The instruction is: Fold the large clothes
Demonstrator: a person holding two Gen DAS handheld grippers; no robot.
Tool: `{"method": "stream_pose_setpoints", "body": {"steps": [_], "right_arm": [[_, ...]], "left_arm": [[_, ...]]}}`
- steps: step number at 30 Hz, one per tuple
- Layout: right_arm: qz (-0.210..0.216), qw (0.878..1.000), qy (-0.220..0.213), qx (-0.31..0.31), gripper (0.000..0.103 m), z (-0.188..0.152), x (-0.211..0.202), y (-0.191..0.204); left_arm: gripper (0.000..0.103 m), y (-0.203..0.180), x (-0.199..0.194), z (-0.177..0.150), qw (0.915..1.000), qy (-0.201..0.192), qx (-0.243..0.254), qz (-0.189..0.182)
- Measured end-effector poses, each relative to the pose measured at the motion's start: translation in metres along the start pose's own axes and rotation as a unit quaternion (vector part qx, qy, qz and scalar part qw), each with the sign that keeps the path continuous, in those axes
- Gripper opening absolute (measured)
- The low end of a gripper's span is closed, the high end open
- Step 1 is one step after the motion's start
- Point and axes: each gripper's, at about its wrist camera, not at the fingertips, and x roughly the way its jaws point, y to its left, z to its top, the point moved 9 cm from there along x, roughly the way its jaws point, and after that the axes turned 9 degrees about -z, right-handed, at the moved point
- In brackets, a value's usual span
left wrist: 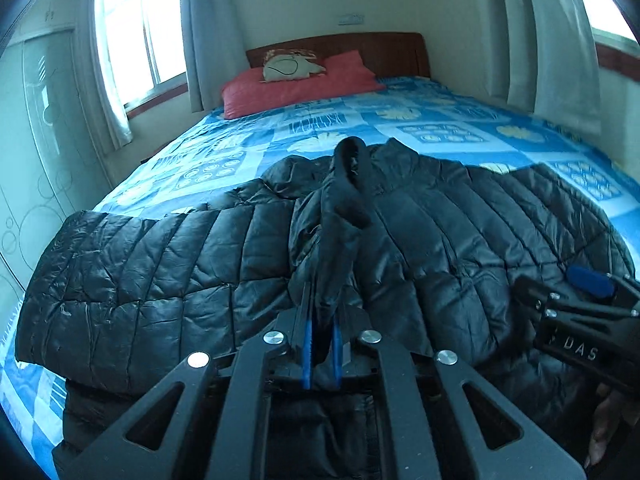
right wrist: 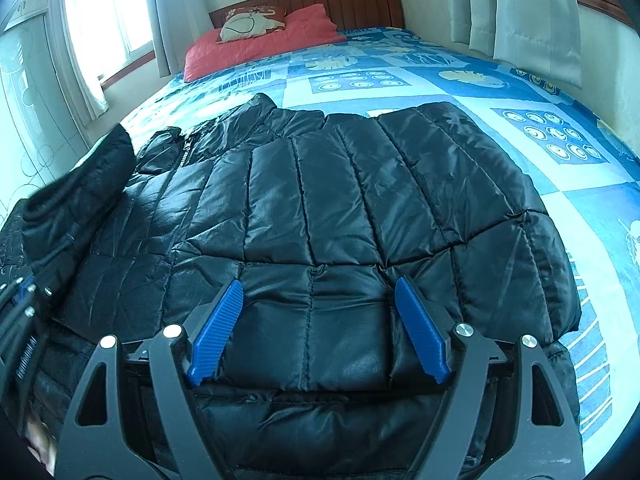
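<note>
Black quilted jacket is lying on the bed, its sleeve clamped in the left tool; right tool, jaws apart, is hovering; lay the sleeve flat across.

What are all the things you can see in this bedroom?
Black quilted puffer jacket: one, black, spread on the bed's near half.
Jacket sleeve: one, black, lifted above the jacket, pinched in the left tool.
Blue patterned bedsheet: one, blue and white, covering the bed.
Red pillow: one, red, at the headboard.
Cream printed cushion: one, cream, on the red pillow.
Brown wooden headboard: one, brown, by the far wall.
Left tool: shut on the sleeve.
Right tool: open, over the jacket.
</note>
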Motion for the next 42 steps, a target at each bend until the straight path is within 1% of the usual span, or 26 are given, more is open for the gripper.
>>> {"method": "stream_pose_setpoints", "body": {"steps": [1,2,3,4,5,8,11,14,16,18,20,22,23,24,25,26,27,28,30,32,34,38,40,42], "right_arm": [[0.001,1.000,-0.001,0.001,0.079,0.000,0.000,0.000],[0.002,1.000,-0.002,0.002,0.078,0.001,-0.001,-0.001],[0.003,1.000,-0.002,0.003,0.078,0.001,-0.002,-0.001],[0.004,1.000,-0.002,0.004,0.078,0.001,-0.002,-0.001],[0.005,1.000,-0.002,0.005,0.078,0.002,-0.002,-0.002],[0.003,1.000,-0.007,0.003,0.078,0.006,-0.010,-0.002],[0.006,1.000,-0.012,0.002,0.078,0.010,-0.024,0.004],[0.042,0.999,-0.017,0.020,0.078,0.017,-0.043,0.023],[0.074,0.997,-0.004,0.027,0.078,0.020,-0.048,0.047],[0.097,0.995,0.012,0.026,0.078,0.021,-0.046,0.071],[0.102,0.994,0.023,0.017,0.078,0.021,-0.039,0.096],[0.104,0.994,0.035,0.002,0.078,0.019,-0.030,0.118],[0.106,0.993,0.047,-0.008,0.068,0.016,-0.023,0.130],[0.109,0.992,0.057,-0.017,0.052,0.013,-0.019,0.138],[0.108,0.991,0.068,-0.028,0.024,0.008,-0.015,0.146],[0.096,0.992,0.073,-0.039,0.020,0.005,-0.013,0.151],[0.100,0.992,0.068,-0.038,0.019,0.008,-0.015,0.152],[0.104,0.992,0.056,-0.036,0.018,0.012,-0.021,0.150],[0.093,0.995,0.031,-0.034,0.017,0.022,-0.033,0.136],[0.076,0.997,0.008,-0.027,0.017,0.033,-0.043,0.114],[0.049,0.999,-0.008,-0.020,0.017,0.044,-0.049,0.082],[-0.006,1.000,-0.016,-0.017,0.017,0.055,-0.047,0.022],[-0.023,1.000,-0.009,-0.012,0.017,0.054,-0.041,-0.002],[-0.030,1.000,0.004,-0.006,0.017,0.048,-0.032,-0.019]], "left_arm": [[0.012,-0.001,-0.002,0.000,1.0000,0.001,0.001,-0.007],[0.024,-0.005,-0.002,0.002,0.9999,0.001,0.001,-0.016],[0.031,-0.013,-0.002,0.004,0.9996,0.001,0.003,-0.030],[0.046,-0.015,-0.006,0.005,0.9993,0.000,0.005,-0.036],[0.057,-0.016,-0.012,0.004,0.9993,-0.001,0.007,-0.038],[0.069,-0.014,-0.031,0.002,0.9992,-0.008,0.007,-0.039],[0.070,-0.007,-0.053,0.001,0.9988,-0.022,0.014,-0.040],[0.071,0.008,-0.071,0.002,0.9990,-0.034,0.020,-0.022],[0.074,0.028,-0.084,0.000,0.9988,-0.044,0.019,-0.002],[0.075,0.051,-0.094,-0.006,0.9984,-0.050,0.018,0.021],[0.075,0.074,-0.099,-0.014,0.9977,-0.050,0.013,0.045],[0.075,0.099,-0.101,-0.024,0.9972,-0.041,-0.002,0.062],[0.075,0.111,-0.101,-0.028,0.9970,-0.036,-0.012,0.068],[0.075,0.120,-0.102,-0.032,0.9968,-0.032,-0.020,0.071],[0.075,0.129,-0.103,-0.035,0.9964,-0.030,-0.028,0.075],[0.075,0.139,-0.105,-0.037,0.9958,-0.028,-0.036,0.079],[0.075,0.144,-0.107,-0.037,0.9955,-0.030,-0.040,0.080],[0.075,0.150,-0.110,-0.036,0.9952,-0.034,-0.045,0.080],[0.075,0.160,-0.113,-0.032,0.9943,-0.041,-0.049,0.084],[0.075,0.167,-0.113,-0.026,0.9937,-0.049,-0.054,0.085],[0.075,0.171,-0.109,-0.020,0.9934,-0.052,-0.054,0.087],[0.075,0.175,-0.089,-0.013,0.9938,-0.045,-0.067,0.077],[0.075,0.175,-0.078,-0.011,0.9940,-0.038,-0.077,0.067],[0.075,0.173,-0.066,-0.012,0.9943,-0.028,-0.083,0.060]]}}
